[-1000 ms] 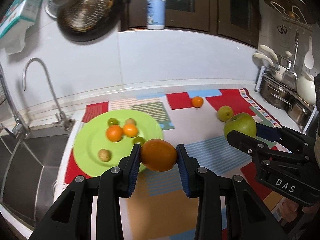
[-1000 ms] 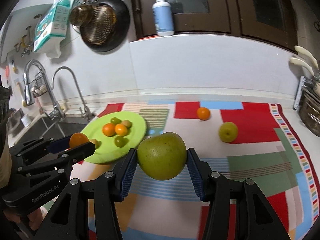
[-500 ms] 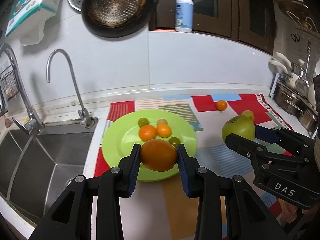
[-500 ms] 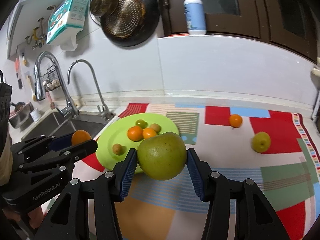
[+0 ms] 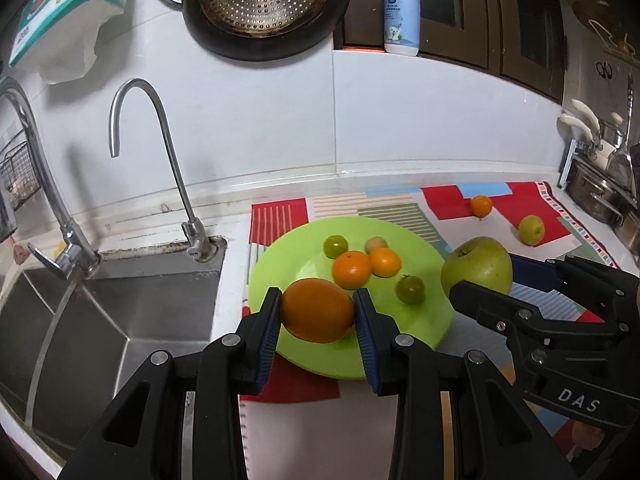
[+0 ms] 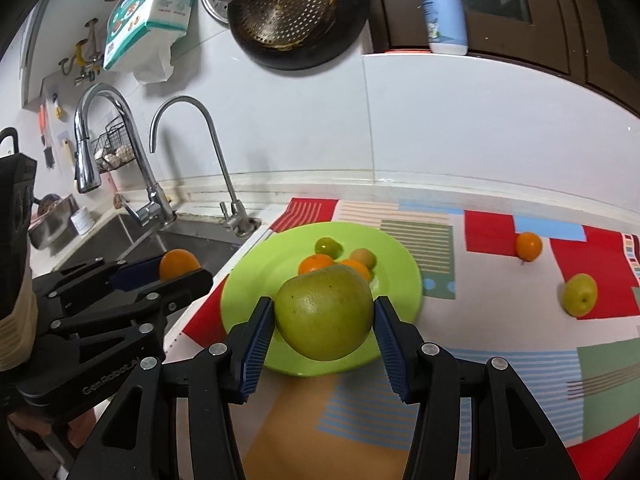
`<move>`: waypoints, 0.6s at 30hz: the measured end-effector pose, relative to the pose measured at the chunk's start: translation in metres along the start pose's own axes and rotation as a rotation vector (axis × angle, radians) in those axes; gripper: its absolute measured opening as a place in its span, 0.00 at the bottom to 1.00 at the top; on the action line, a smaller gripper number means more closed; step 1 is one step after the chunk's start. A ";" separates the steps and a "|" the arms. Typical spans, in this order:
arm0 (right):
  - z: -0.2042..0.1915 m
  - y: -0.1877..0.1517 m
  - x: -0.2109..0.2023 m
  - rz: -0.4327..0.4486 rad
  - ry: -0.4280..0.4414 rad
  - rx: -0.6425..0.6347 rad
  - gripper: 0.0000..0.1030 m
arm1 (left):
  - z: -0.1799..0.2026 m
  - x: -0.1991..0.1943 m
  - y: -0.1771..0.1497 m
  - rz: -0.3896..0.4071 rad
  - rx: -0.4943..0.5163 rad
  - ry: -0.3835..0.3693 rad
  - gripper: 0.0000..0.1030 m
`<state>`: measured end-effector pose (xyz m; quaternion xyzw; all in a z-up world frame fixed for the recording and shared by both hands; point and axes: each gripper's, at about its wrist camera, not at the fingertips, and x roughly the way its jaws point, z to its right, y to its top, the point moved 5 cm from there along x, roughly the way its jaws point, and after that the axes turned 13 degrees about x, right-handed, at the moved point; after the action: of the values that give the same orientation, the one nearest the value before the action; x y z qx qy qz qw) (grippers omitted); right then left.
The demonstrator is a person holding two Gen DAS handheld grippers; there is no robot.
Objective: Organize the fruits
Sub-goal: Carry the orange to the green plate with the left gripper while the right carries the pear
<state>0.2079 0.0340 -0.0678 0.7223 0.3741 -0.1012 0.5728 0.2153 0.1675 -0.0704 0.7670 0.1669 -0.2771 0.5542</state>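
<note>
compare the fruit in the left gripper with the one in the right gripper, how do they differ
The orange in the left gripper is orange and smooth; the green apple in the right gripper is yellow-green and speckled. The apple looks bigger. Both are clamped between blue pads over the green plate.

A lime-green plate [image 5: 280, 264] at the centre of the frame carries two bright orange citrus fruits [image 5: 352, 269], two small green fruits [image 5: 409, 289] and one tan fruit [image 5: 376, 244], on a patchwork mat [image 5: 448, 200] of red, pale blue, green and cream blocks, some striped, with a mustard-orange patch low in the frame. The black left gripper [image 5: 316, 320] has blue ribbed pads against a deep orange fruit [image 5: 318, 310], and the black right gripper [image 6: 324, 330], also blue-padded, frames a yellow-green speckled apple [image 6: 324, 314]. At right, a small orange [image 6: 528, 246] and a yellow-green fruit [image 6: 580, 294] lie on red patches, beside a white wall [image 5: 400, 120] and a silver-grey sink [image 5: 120, 320] at left.
</note>
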 end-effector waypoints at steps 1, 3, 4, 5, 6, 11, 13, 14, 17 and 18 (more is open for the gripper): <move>-0.002 0.000 0.003 -0.004 -0.002 -0.001 0.50 | -0.003 0.003 0.000 0.000 0.007 -0.002 0.35; -0.006 0.000 0.009 -0.009 -0.004 -0.001 0.50 | -0.007 0.010 0.001 0.000 0.022 -0.008 0.35; -0.007 0.000 0.012 -0.011 -0.007 -0.002 0.50 | -0.010 0.014 0.002 -0.001 0.031 -0.010 0.35; -0.009 -0.001 0.016 -0.014 -0.010 -0.003 0.50 | -0.012 0.018 0.002 -0.002 0.040 -0.011 0.35; -0.010 -0.001 0.019 -0.017 -0.013 -0.004 0.50 | -0.014 0.023 0.003 -0.003 0.048 -0.014 0.35; -0.013 -0.003 0.038 -0.041 -0.027 -0.005 0.50 | -0.021 0.044 0.003 -0.017 0.060 -0.039 0.35; -0.013 -0.003 0.046 -0.051 -0.034 -0.004 0.50 | -0.021 0.053 0.003 -0.024 0.060 -0.058 0.35; -0.012 -0.004 0.049 -0.055 -0.036 -0.004 0.50 | -0.022 0.059 0.003 -0.030 0.058 -0.072 0.35; -0.010 -0.006 0.060 -0.076 -0.050 -0.004 0.50 | -0.022 0.074 0.002 -0.047 0.069 -0.089 0.35; -0.010 -0.007 0.063 -0.083 -0.053 -0.005 0.50 | -0.021 0.078 0.001 -0.052 0.073 -0.092 0.35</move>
<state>0.2449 0.0701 -0.1059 0.7019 0.3886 -0.1430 0.5796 0.2830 0.1830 -0.1121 0.7684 0.1509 -0.3323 0.5257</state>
